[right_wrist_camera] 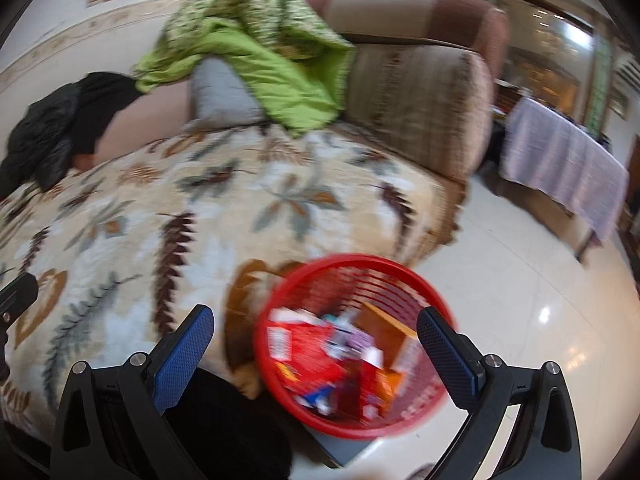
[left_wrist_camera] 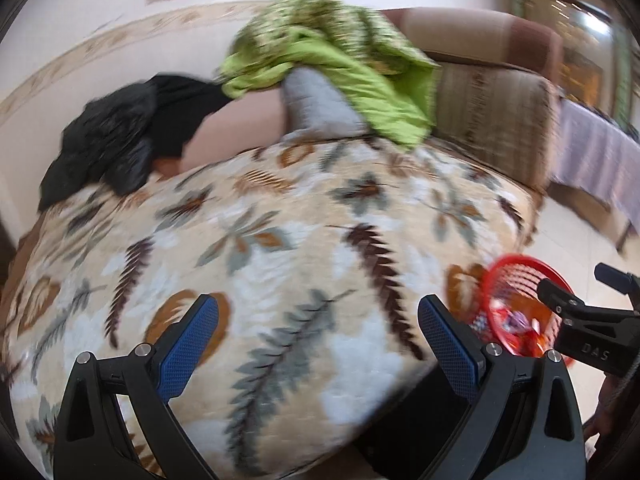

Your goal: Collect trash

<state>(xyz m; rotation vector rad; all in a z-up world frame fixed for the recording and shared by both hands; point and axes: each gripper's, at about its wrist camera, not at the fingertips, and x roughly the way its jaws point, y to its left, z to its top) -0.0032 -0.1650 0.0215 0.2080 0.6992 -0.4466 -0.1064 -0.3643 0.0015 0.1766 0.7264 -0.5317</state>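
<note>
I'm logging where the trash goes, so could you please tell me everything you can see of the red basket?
The red basket is round, with slatted mesh walls that look like plastic. It stands upright on the pale floor beside the sofa's leaf-patterned cover, tilted slightly in view. It holds blurred wrappers and an orange box. Neither open gripper touches it.

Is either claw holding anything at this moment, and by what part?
Nothing is held. The left claw and right claw are both open and empty; the red basket of trash sits below.
</note>
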